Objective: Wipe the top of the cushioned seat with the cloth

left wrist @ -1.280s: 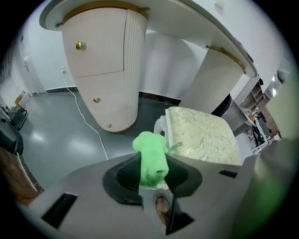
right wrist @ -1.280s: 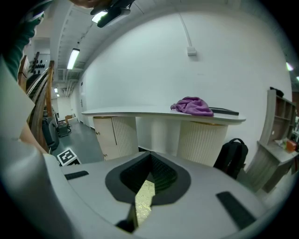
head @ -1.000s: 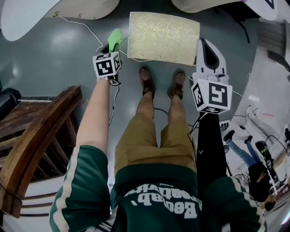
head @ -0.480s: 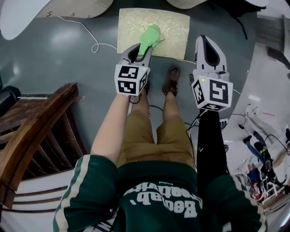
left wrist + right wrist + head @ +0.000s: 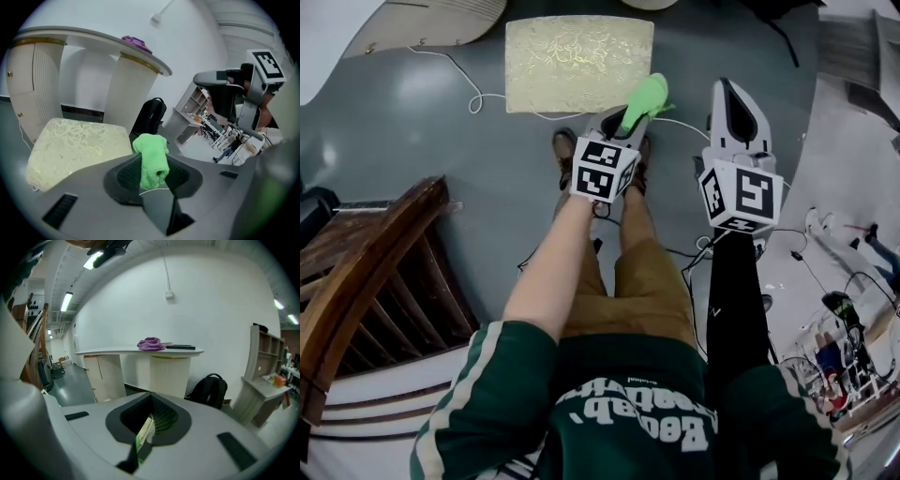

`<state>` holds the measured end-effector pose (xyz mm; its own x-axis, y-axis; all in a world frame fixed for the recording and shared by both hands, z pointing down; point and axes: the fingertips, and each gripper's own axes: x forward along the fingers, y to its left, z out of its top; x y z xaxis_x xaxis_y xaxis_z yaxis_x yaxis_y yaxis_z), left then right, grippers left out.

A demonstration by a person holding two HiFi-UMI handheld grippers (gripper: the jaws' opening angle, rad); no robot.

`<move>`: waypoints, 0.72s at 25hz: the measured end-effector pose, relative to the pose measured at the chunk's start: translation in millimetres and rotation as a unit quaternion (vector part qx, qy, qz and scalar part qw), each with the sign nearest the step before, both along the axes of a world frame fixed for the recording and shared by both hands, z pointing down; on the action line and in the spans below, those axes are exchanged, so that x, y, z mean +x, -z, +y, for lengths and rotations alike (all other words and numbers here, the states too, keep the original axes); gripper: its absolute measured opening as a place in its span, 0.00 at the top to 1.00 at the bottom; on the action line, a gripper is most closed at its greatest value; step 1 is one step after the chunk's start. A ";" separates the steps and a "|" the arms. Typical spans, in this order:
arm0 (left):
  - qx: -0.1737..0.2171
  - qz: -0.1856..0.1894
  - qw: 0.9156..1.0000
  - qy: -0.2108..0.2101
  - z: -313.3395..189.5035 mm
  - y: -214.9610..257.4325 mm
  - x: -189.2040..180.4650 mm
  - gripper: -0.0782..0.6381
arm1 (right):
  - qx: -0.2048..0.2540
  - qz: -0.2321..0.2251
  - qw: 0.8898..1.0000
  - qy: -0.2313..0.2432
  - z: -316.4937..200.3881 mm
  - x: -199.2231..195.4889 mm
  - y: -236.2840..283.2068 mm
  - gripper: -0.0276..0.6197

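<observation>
Left arm outstretched, left gripper point(image 5: 630, 120) clamps the cloth point(image 5: 645, 94), cushioned seat point(image 5: 578, 64) ahead-left of its jaws; right gripper point(image 5: 730, 94) jaws pressed together.

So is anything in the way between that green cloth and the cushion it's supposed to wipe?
Nothing visible does. The cloth, pinched in the left gripper, hangs just off the seat's near corner, with only air between. A thin white cable lies on the floor by that edge, likely too low to matter.

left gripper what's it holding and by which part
The cloth, clamped by one bunched end between the jaws; the rest sticks out beyond them.
</observation>
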<state>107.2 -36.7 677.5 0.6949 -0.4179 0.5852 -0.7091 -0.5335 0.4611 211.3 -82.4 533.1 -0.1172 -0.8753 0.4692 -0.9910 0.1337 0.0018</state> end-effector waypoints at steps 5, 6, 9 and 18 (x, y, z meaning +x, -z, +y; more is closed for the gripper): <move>-0.053 -0.029 0.998 0.017 13.6 -42.1 23.0 0.72 | -0.004 -0.006 1.000 -0.013 7.8 27.7 -3.3 0.95; -0.065 -0.040 0.997 0.018 17.8 -51.5 25.1 0.72 | -0.005 -0.007 1.000 -0.016 10.3 31.6 -4.2 0.95; -0.103 -0.071 0.992 0.037 28.0 -80.4 23.5 0.72 | -0.010 -0.009 1.000 -0.017 16.8 38.1 -9.8 0.95; -0.092 -0.108 0.989 0.049 17.8 -89.0 -0.5 0.72 | -0.009 -0.002 1.000 -0.006 9.1 32.6 -11.3 0.95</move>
<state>106.6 -18.8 766.5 0.5068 -0.3498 0.7879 -0.8457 -0.3788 0.3758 243.8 -73.3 544.4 -0.1079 -0.8685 0.4838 -0.9926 0.1210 -0.0042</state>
